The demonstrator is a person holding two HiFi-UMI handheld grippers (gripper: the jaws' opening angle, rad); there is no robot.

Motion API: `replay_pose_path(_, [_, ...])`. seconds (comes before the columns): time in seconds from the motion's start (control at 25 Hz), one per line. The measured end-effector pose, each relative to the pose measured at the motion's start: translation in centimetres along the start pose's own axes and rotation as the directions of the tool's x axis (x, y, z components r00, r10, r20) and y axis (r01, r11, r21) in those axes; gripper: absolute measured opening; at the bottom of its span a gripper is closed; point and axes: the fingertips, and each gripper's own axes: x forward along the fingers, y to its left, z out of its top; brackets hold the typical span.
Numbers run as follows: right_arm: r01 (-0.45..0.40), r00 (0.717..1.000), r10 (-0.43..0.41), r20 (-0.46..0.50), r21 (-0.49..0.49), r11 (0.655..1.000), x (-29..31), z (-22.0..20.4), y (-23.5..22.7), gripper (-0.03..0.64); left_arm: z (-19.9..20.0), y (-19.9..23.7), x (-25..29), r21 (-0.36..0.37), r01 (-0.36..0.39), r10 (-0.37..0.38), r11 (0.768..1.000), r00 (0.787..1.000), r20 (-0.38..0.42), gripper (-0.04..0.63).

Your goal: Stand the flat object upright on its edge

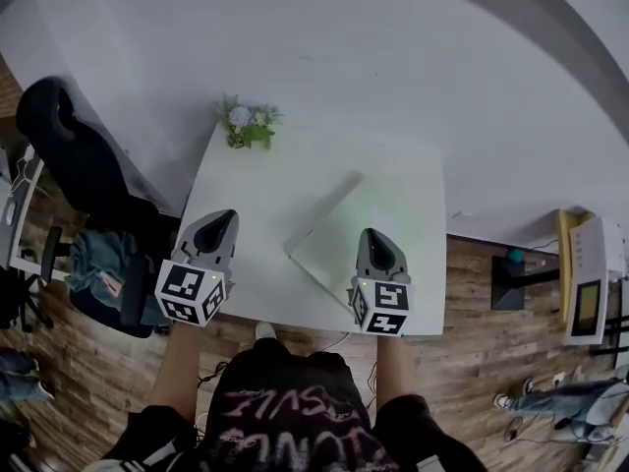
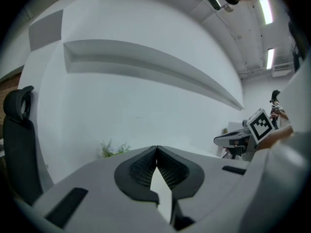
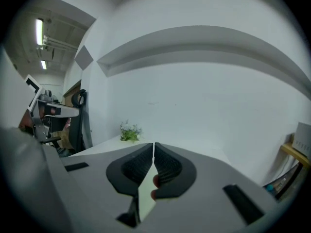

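Note:
A thin, pale green-white flat panel (image 1: 369, 226) lies on the white table (image 1: 256, 200), with its long left edge running diagonally. My right gripper (image 1: 379, 236) hovers over the panel's near part, jaws shut with nothing between them. My left gripper (image 1: 223, 219) sits over the table's left edge, apart from the panel, also shut and empty. In the left gripper view the left gripper (image 2: 156, 149) has its tips together, and the right gripper's marker cube (image 2: 261, 124) shows at the right. In the right gripper view the right gripper (image 3: 153, 145) has its tips together too.
A small potted plant (image 1: 248, 124) stands at the table's far left corner. A black office chair (image 1: 69, 150) is left of the table. A yellow and white stand (image 1: 585, 278) sits on the wooden floor at the right. A white wall rises behind the table.

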Motion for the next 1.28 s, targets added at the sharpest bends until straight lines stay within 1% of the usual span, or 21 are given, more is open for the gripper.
replay_pose_path(0.12, [0.07, 0.998, -0.07, 0.002, 0.029, 0.997, -1.3, -0.8, -1.9, 0.028, -0.1, -1.1, 2.1, 0.005, 0.066, -0.066, 0.998, 0.998, -0.004, 0.015])
replay_pose_path(0.24, [0.142, 0.99, -0.142, -0.014, 0.055, 0.988, -3.2, -2.2, -4.0, 0.028, -0.5, -3.2, 3.9, 0.013, 0.14, -0.14, 0.99, 0.99, -0.021, 0.015])
replay_pose_path(0.44, [0.243, 0.97, -0.238, -0.058, 0.105, 0.964, -6.3, -4.4, -7.0, 0.028, -0.9, -7.3, 6.8, 0.017, 0.265, -0.264, 0.964, 0.964, -0.045, 0.015])
replay_pose_path(0.56, [0.277, 0.96, -0.269, -0.079, 0.132, 0.952, -7.6, -5.5, -8.7, 0.028, -1.1, -9.5, 8.1, 0.017, 0.308, -0.307, 0.951, 0.95, -0.059, 0.015])
replay_pose_path(0.72, [0.295, 0.954, -0.278, -0.117, 0.175, 0.939, -8.4, -7.4, -10.5, 0.029, -2.2, -11.7, 9.8, 0.01, 0.337, -0.335, 0.941, 0.937, -0.099, 0.015])
replay_pose_path(0.88, [0.295, 0.952, -0.269, -0.145, 0.209, 0.932, -8.0, -9.1, -12.0, 0.029, -3.3, -12.9, 11.6, 0.011, 0.342, -0.338, 0.94, 0.932, -0.13, 0.015])
replay_pose_path(1.0, [0.281, 0.956, -0.246, -0.159, 0.256, 0.925, -7.5, -9.8, -13.0, 0.029, -4.0, -13.6, 12.9, 0.011, 0.343, -0.337, 0.939, 0.928, -0.158, 0.017])
replay_pose_path(1.12, [0.274, 0.956, -0.231, -0.181, 0.27, 0.923, -6.7, -10.6, -13.2, 0.031, -4.6, -13.8, 13.8, 0.005, 0.345, -0.339, 0.939, 0.925, -0.174, 0.017])
replay_pose_path(1.28, [0.271, 0.955, -0.218, -0.201, 0.292, 0.917, -6.2, -11.7, -12.9, 0.031, -5.4, -13.9, 14.7, 0.001, 0.36, -0.353, 0.933, 0.914, -0.198, 0.017])
